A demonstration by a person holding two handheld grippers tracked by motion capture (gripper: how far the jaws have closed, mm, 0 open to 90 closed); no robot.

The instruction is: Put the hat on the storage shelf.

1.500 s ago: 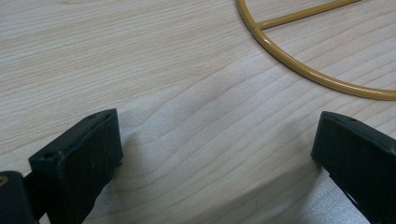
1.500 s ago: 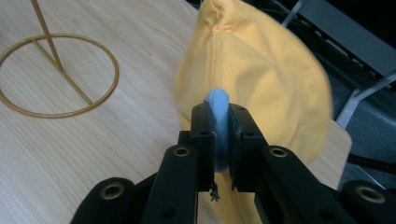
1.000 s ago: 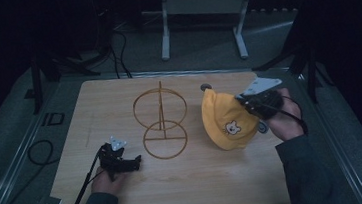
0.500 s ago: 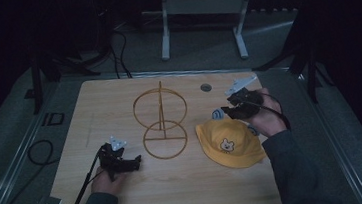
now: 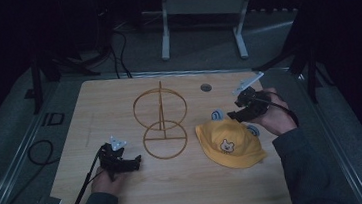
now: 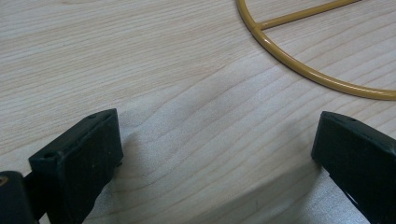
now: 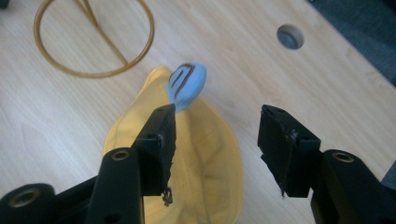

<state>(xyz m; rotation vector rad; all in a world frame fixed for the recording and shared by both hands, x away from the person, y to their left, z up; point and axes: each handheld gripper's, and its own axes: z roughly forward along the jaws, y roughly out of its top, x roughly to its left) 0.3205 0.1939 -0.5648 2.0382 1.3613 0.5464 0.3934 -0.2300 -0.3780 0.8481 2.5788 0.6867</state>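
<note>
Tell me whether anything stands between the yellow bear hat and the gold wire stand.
Nothing visible does. The yellow fabric hat with a bear face lies on the wooden table just right of the gold wire stand, with bare wood between them. The right gripper, jaws just opened, hovers at the hat's far edge, not between them.

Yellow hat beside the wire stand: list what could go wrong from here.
1. The yellow hat lies flat on the table and the right gripper, whose jaws have just been opening, has nothing between them; a regrip may catch only a thin fold and slip.
2. The wire stand is light and close by; dragging the hat could tip or shift it.
3. The blue ear sits at a jaw tip and could get pinched instead.
</note>
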